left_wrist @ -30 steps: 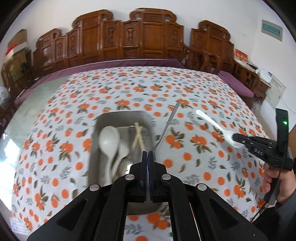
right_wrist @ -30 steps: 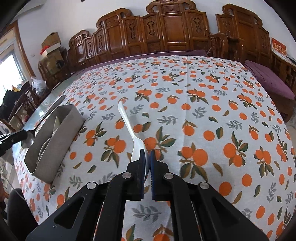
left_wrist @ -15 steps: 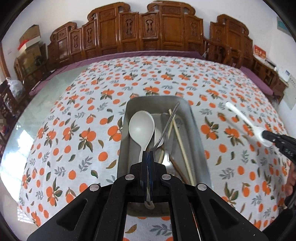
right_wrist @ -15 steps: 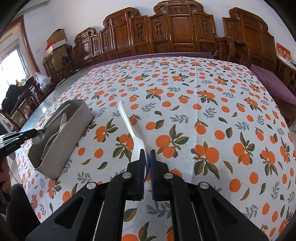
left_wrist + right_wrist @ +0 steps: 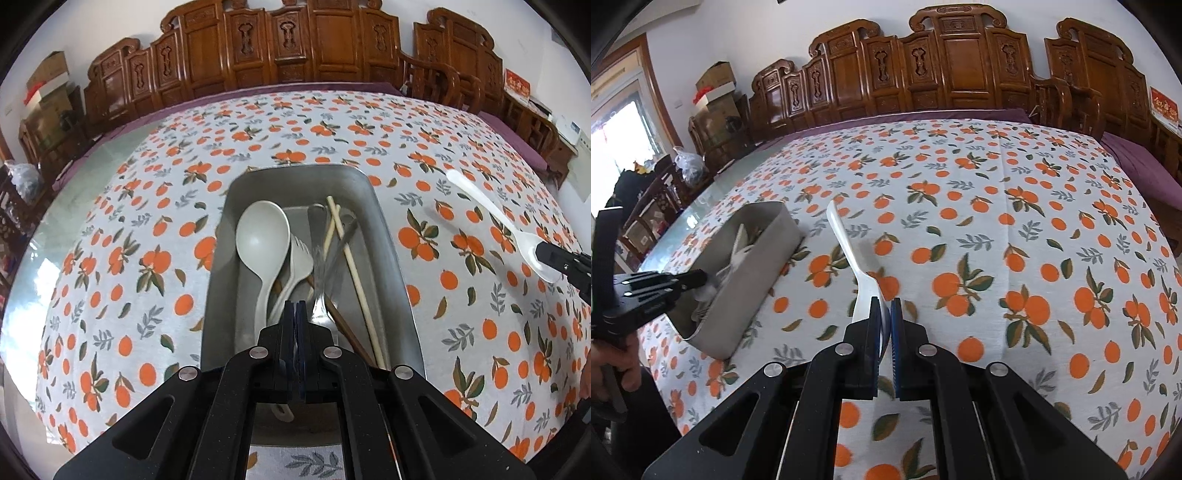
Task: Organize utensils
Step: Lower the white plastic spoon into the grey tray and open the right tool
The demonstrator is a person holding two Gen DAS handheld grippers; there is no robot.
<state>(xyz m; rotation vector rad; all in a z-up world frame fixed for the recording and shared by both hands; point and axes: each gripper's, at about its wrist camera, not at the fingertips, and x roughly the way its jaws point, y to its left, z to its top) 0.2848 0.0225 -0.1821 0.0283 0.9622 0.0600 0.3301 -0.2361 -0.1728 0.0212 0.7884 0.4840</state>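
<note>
A metal tray (image 5: 392, 258) lies on the orange-print tablecloth and holds a pale serving spoon (image 5: 263, 236), a white fork (image 5: 300, 258) and chopsticks (image 5: 351, 266). My left gripper (image 5: 295, 307) hangs low over the tray's near end, shut on a metal spoon (image 5: 320, 280) whose handle is blurred and points into the tray. From the right wrist view the left gripper (image 5: 701, 277) reaches into the tray (image 5: 764, 266). My right gripper (image 5: 885, 314) is shut on the bowl of a white plastic spoon (image 5: 849, 243), held above the cloth right of the tray; that spoon (image 5: 491, 218) also shows beside the tray.
The cloth-covered table (image 5: 1015, 229) stretches far and to the right. Carved wooden chairs (image 5: 960, 62) line its far edge. A person's hand (image 5: 613, 363) holds the left gripper's handle at the near left.
My left gripper came over the tray and sank toward it, and the metal spoon's handle tipped down among the utensils. My right gripper drifted slightly, still carrying the white spoon.
</note>
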